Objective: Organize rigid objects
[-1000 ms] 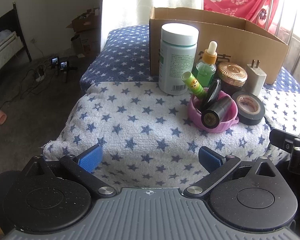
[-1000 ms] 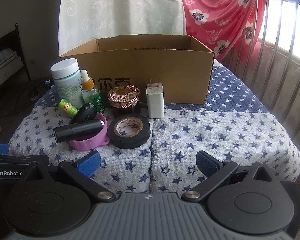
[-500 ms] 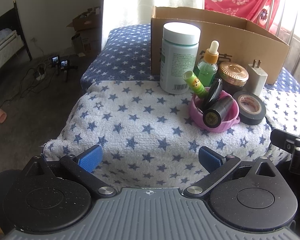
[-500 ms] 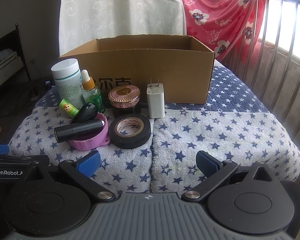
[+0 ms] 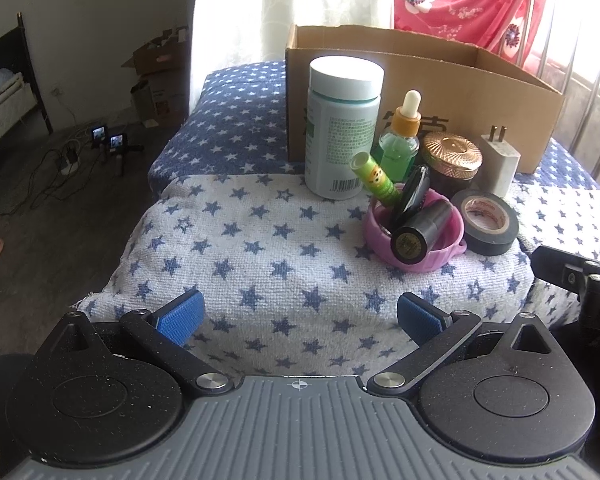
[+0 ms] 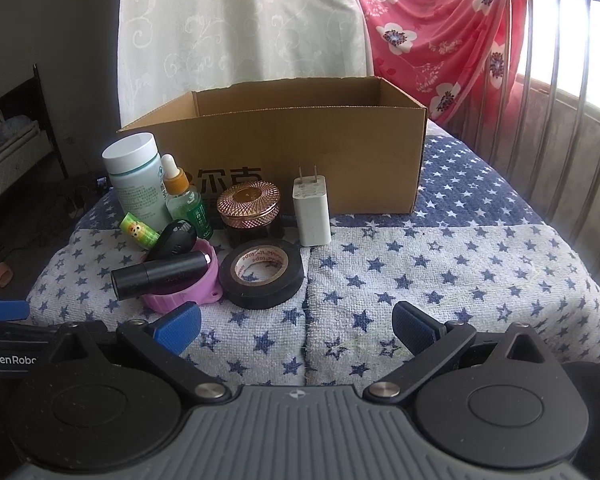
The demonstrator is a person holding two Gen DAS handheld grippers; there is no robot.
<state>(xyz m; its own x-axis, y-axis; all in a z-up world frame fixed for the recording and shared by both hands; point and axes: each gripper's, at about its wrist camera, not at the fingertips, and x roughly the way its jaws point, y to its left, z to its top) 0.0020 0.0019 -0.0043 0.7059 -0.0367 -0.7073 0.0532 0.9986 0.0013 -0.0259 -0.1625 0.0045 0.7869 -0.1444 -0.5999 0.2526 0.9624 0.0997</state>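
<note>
Left gripper [image 5: 298, 316] & right gripper [image 6: 296, 326]: jaws wide apart, nothing held. Pink cup [image 6: 180, 280] touches tape roll [image 6: 262, 276], w/ cardboard box [image 6: 300, 148] behind.

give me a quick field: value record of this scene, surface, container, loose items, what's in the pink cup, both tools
surface: star-print cloth
container: open cardboard box at the back
loose items: white bottle, green dropper bottle, gold-lidded jar, white charger plug, black tape roll, all standing in front of the box
pink cup: holds black tube, black oval case, green stick
left tool: open, empty
right tool: open, empty
</note>
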